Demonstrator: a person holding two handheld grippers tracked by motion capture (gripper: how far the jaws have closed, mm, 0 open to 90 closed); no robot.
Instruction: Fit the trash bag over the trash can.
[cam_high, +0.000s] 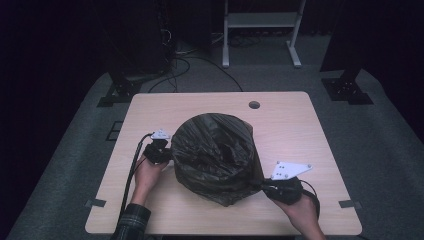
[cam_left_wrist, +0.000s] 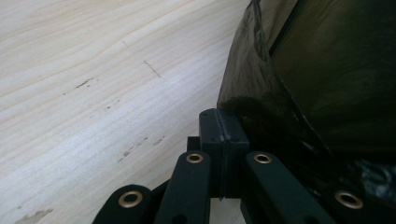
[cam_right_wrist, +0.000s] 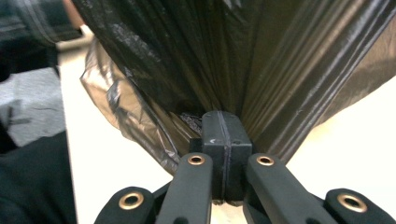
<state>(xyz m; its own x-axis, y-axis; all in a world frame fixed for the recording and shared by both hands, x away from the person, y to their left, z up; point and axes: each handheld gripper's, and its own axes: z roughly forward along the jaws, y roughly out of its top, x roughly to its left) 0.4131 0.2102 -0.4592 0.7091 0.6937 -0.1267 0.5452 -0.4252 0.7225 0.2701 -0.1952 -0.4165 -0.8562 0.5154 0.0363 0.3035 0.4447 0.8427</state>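
Observation:
A dark, glossy plastic bag (cam_high: 215, 155) stands puffed up in the middle of the wooden table (cam_high: 290, 125), its mouth facing up. My left gripper (cam_high: 167, 151) is at the bag's left side, jaws shut, with the film (cam_left_wrist: 261, 112) bunched at their tip. At the bag's lower right, my right gripper (cam_high: 263, 187) is shut on a gathered fold. In the right gripper view the bag's pleats (cam_right_wrist: 243, 70) run straight into the closed jaws (cam_right_wrist: 223, 122). What is inside the bag is hidden.
The table has a round cable hole (cam_high: 254, 105) near its far edge. Bare wood lies left of the bag (cam_left_wrist: 93, 79) and along the front edge. Beyond the table are a white frame (cam_high: 260, 30) and dark stands on grey carpet.

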